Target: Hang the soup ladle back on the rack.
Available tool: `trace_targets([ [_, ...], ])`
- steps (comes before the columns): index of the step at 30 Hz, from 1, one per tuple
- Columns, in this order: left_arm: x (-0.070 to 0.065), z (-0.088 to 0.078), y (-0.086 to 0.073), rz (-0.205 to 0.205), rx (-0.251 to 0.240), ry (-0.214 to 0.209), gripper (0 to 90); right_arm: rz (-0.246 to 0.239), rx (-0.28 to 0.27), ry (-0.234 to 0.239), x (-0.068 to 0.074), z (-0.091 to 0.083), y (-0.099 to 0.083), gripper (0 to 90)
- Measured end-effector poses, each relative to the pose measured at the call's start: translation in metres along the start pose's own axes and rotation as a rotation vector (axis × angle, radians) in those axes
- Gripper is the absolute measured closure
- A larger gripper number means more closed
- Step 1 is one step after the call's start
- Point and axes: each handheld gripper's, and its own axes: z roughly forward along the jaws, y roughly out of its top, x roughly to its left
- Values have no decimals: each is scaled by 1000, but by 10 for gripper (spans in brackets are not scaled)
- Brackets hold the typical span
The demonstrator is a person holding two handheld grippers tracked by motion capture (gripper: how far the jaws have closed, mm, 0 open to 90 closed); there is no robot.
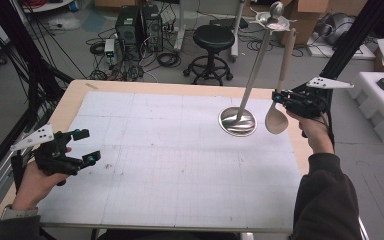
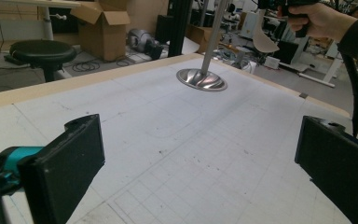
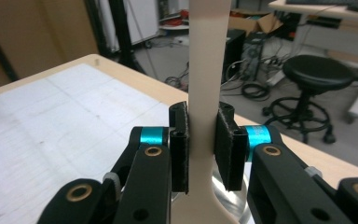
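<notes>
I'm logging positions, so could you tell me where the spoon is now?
The spoon is clamped in the right gripper at the table's right edge, bowl down, just right of the metal stand's base.

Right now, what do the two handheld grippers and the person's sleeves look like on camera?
Both grippers are black, with teal collars behind flat black rectangular pads. The left gripper and the right gripper each carry a pale grey three-cornered plate dotted with small holes. Brass-coloured pivot pins mark the right gripper's linkage. A black cable trails from each. The sleeve on the right arm is dark; a light cuff shows at the left wrist.
</notes>
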Motion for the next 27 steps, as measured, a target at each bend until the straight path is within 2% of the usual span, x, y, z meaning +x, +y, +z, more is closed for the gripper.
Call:
trace_targets([
  [5,0,-1,0,1,-1,1,18,-10,-8,0,2,4,-1,763],
  [8,0,-1,0,0,-2,2,18,-33,-7,-15,4,6,-1,732],
  [11,0,-1,0,-1,0,2,18,-43,-13,-30,5,5,-2,649],
  [18,1,-1,0,-3,-4,3,18,-17,-53,-54,7,-5,-7,378],
  [23,1,-1,0,-1,-8,4,18,-22,-81,-25,16,-11,-15,196],
  [27,1,-1,1,4,-21,0,18,-53,-69,-11,28,-9,-21,79],
])
